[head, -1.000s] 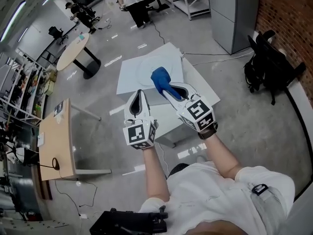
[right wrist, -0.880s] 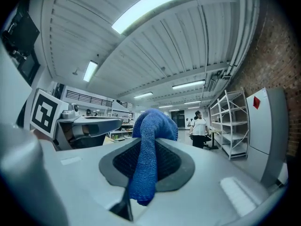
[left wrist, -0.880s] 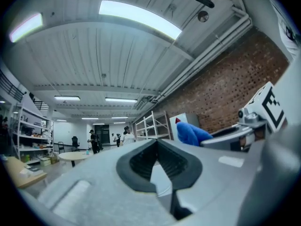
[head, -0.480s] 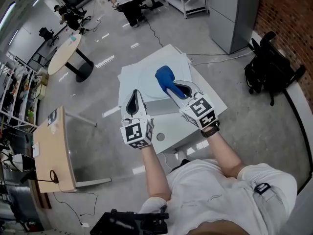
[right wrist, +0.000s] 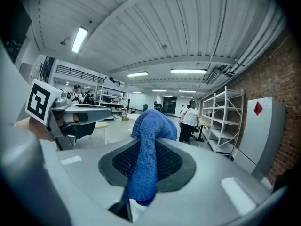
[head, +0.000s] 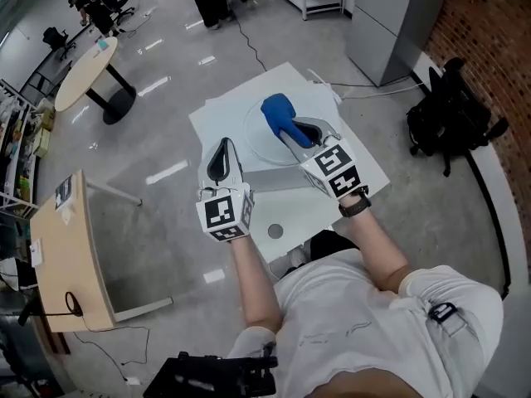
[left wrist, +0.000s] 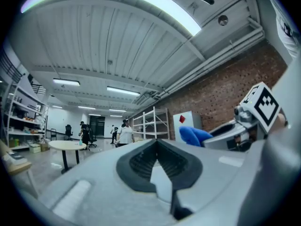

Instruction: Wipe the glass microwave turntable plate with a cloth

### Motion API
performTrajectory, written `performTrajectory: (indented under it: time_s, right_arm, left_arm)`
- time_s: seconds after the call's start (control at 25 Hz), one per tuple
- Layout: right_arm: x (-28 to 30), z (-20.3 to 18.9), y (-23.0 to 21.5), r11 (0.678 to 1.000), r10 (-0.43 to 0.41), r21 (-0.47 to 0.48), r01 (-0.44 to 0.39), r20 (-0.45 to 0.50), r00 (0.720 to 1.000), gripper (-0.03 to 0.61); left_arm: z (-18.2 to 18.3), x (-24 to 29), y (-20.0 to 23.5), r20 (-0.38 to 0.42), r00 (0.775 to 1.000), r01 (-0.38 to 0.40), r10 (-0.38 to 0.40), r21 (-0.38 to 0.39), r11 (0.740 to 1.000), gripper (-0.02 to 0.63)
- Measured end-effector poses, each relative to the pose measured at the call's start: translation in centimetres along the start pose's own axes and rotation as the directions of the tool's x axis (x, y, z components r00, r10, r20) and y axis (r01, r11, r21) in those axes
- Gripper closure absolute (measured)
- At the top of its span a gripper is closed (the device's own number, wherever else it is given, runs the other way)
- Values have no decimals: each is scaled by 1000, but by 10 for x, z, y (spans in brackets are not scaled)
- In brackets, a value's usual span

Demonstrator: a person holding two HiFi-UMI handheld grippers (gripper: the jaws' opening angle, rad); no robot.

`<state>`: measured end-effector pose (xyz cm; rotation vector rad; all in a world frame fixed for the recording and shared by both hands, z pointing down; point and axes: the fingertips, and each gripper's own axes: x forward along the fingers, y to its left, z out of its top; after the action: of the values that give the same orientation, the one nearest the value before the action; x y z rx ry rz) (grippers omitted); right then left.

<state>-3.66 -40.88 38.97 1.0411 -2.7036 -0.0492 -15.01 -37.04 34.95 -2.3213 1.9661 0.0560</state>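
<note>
Right hand-held gripper point(head: 289, 129) clamping blue cloth point(head: 275, 109), over glass plate point(head: 256, 138)

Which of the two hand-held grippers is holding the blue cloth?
The right hand-held gripper: its jaws clamp the blue cloth. The left hand-held gripper is shut and empty.

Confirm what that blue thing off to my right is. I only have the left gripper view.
Observer: A blue cloth. The right gripper view shows the right tongs shut on it.
Operator: Where's the plate? Not in my feed.
Observer: Head view shows the glass turntable plate lying flat on the white table, out ahead of both grippers.
Operator: Cloth on the glass?
Observer: From above, the cloth overlaps the plate's far side. Whether it touches the glass can't be told.
</note>
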Motion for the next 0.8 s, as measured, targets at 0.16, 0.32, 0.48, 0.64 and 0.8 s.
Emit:
performTrajectory:
  time_s: [0.16, 0.32, 0.48, 0.64, 0.8]
  right_arm:
    - [25, -9, 7, 994, 110, -20, -110, -20, 994, 492]
    - [54, -6, 9, 979, 194, -45, -196, -48, 980, 492]
    - [86, -9, -2, 947, 268, -146, -286, -132, 954, 494]
    - [120, -23, 1, 853, 333, -319, -414, -278, 901, 494]
    - [144, -60, 20, 725, 369, -407, -556, -451, 812, 493]
  left_arm:
    - [-30, 16, 2, -85, 995, 44, -45, -17, 999, 611]
    - [-78, 31, 11, -240, 966, 83, -92, -48, 995, 611]
    - [-125, 44, 1, -400, 902, 159, -161, -38, 987, 611]
    - [-161, 54, -10, -538, 826, 207, -168, 13, 978, 611]
    - [-187, 55, -16, -647, 745, 236, -163, 27, 971, 611]
